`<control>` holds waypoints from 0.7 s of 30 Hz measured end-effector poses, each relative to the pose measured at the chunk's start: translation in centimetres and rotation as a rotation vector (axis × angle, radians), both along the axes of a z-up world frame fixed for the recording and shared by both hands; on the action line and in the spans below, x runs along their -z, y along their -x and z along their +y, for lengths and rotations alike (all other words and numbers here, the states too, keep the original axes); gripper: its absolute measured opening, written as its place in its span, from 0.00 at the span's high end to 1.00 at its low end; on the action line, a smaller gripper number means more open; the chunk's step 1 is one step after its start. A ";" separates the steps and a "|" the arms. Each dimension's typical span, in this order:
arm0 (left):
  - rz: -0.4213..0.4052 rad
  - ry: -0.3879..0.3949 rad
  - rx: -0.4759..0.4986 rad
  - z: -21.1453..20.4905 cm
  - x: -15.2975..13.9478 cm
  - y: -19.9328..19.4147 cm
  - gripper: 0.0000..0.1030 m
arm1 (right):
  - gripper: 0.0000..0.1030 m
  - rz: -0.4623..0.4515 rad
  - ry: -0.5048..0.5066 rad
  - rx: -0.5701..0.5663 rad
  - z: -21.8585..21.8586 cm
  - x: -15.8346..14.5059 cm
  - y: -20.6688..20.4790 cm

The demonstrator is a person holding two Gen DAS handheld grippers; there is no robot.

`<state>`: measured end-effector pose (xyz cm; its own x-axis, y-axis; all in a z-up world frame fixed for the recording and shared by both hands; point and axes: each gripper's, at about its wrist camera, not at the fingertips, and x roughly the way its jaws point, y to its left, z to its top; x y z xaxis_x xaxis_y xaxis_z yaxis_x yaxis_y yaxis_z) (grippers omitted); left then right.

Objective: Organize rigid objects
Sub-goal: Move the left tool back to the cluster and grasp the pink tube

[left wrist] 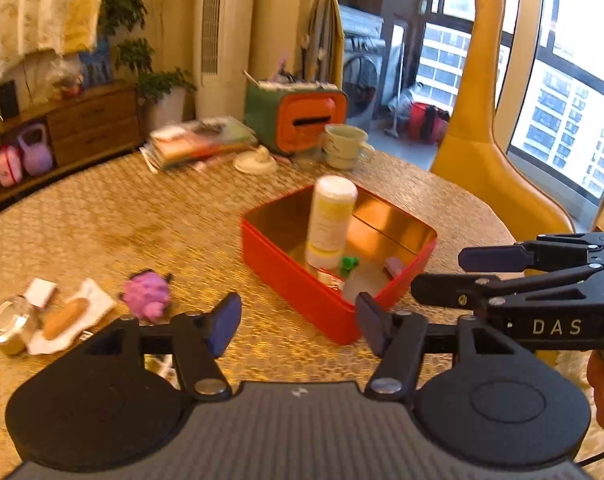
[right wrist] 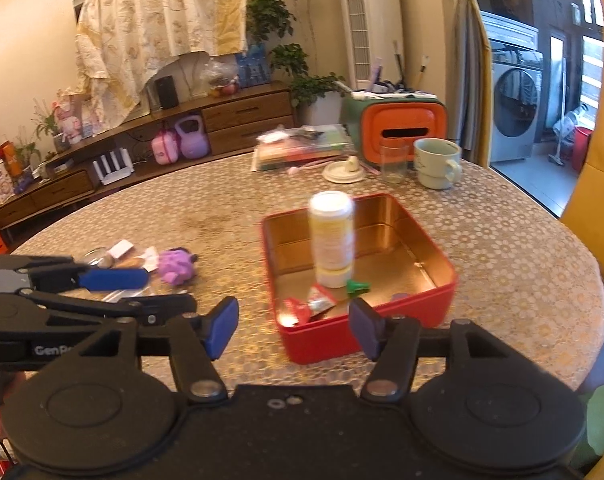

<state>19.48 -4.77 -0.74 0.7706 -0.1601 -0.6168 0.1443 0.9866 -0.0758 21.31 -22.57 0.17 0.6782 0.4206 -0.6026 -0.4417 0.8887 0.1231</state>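
The white bottle (right wrist: pixel 331 240) stands upright in my red tin (right wrist: pixel 446 294), beside a green clip (right wrist: pixel 357 287) and a wrapper (right wrist: pixel 312 304); my left gripper (left wrist: pixel 297 324) and right gripper (right wrist: pixel 293 326) hang spread and empty near its front; a purple toy (left wrist: pixel 147 296) lies on the table (left wrist: pixel 141 216) to the left

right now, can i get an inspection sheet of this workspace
surface: round table under a patterned cover.
job's things: red tin holds an upright white bottle, a small green piece, a red-and-silver wrapper and a small purple piece; purple toy, silver round object and tan item on white wrapping lie outside it.
clutter: books, glass, mug, orange-and-green case.
grippers: left tongs and right tongs open, nothing between them.
cables: nothing seen.
surroundings: sideboard, plants, yellow giraffe figure, windows.
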 end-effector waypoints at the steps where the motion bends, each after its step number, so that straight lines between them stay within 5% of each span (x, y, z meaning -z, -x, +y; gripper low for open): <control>1: 0.000 -0.005 -0.005 0.4 -0.1 0.4 0.39 | 0.41 -0.003 0.001 -0.006 0.4 0.0 0.3; 6: -0.003 0.005 -0.039 2.8 0.0 2.2 0.39 | 0.37 -0.006 -0.011 -0.056 2.6 -0.1 1.6; 10: -0.021 -0.004 -0.081 4.9 0.1 3.6 0.28 | 0.30 -0.007 -0.012 -0.091 4.4 -0.1 2.4; 19: -0.034 0.019 -0.175 10.8 0.6 5.9 0.27 | 0.19 0.016 -0.018 -0.119 8.1 0.6 3.1; 21: -0.027 0.014 -0.194 11.8 1.0 6.3 0.19 | 0.14 0.017 -0.018 -0.128 8.9 0.9 3.2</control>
<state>13.20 7.02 -1.71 0.8044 -0.0152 -0.5939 -0.0461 0.9951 -0.0878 18.08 -13.71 -0.75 0.6081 0.5142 -0.6049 -0.5493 0.8226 0.1471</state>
